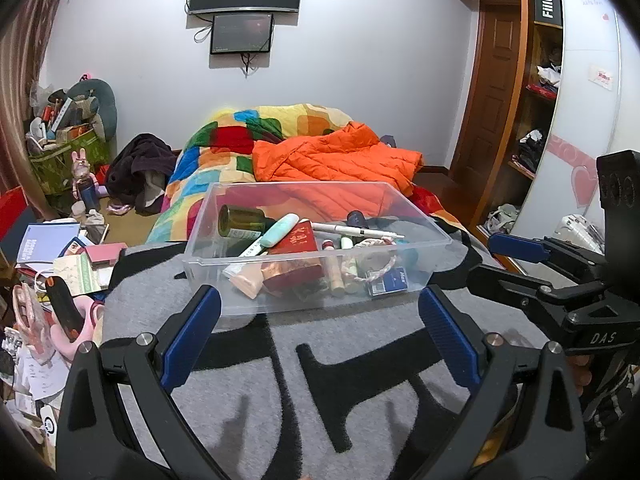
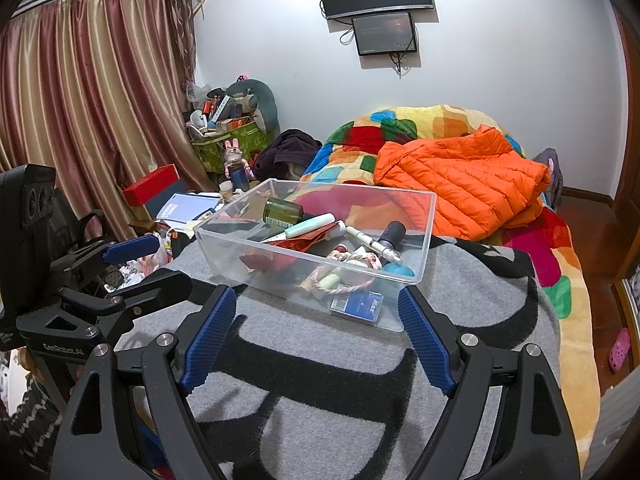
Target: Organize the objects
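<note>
A clear plastic bin (image 1: 412, 280) sits on a grey and black blanket (image 1: 360, 380) on the bed. It holds several small things: a green bottle (image 1: 240, 218), a mint tube (image 1: 280, 230), a red box (image 1: 298, 240), a white pen (image 1: 360, 231), a blue card box (image 1: 388, 280). My left gripper (image 1: 320, 300) is open and empty, just short of the bin's near wall. My right gripper (image 2: 316, 300) is open and empty, close to the bin (image 2: 424, 264) in its own view. The right gripper also shows at the right of the left wrist view (image 1: 496, 258).
An orange puffer jacket (image 1: 340, 160) and a colourful quilt (image 1: 224, 148) lie behind the bin. Books and clutter (image 1: 60, 256) crowd the left side. A wardrobe (image 1: 532, 120) stands at the right. Curtains (image 2: 80, 100) hang at the left.
</note>
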